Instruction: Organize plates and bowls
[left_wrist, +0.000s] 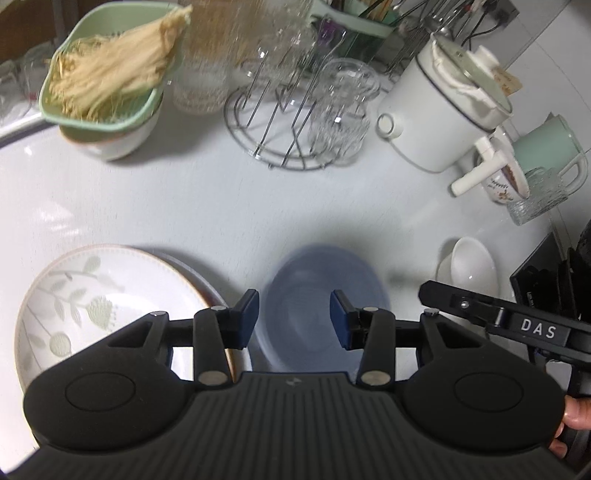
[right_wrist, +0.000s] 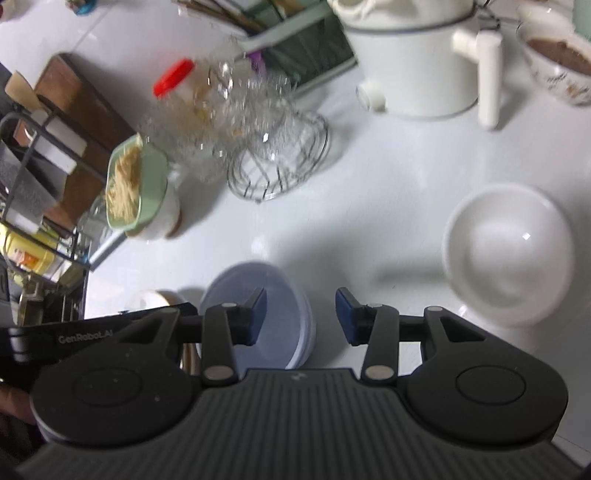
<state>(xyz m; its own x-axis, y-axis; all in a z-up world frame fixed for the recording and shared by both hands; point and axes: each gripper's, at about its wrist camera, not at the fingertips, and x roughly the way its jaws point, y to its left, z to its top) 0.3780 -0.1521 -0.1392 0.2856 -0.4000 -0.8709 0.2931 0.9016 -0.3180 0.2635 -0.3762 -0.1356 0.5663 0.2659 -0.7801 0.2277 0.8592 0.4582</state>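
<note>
A pale blue bowl (left_wrist: 306, 273) sits upright on the white counter (left_wrist: 184, 206). My left gripper (left_wrist: 294, 317) hovers over it, open, the bowl showing below the gap between its blue pads. To its left lies a floral plate (left_wrist: 103, 295), stacked on another plate. A white bowl (left_wrist: 472, 269) stands to the right. In the right wrist view my right gripper (right_wrist: 301, 315) is open with nothing between its pads. The blue bowl (right_wrist: 273, 291) lies under its left finger and the white bowl (right_wrist: 509, 251) sits up to the right.
At the back stand a green colander of pale strands (left_wrist: 107, 85) on a white bowl, a wire rack with glasses (left_wrist: 295, 122), a white electric pot (left_wrist: 443, 110), a green mug (left_wrist: 550, 147) and a glass cup (left_wrist: 535, 199). A metal shelf (right_wrist: 37, 166) borders the counter's left.
</note>
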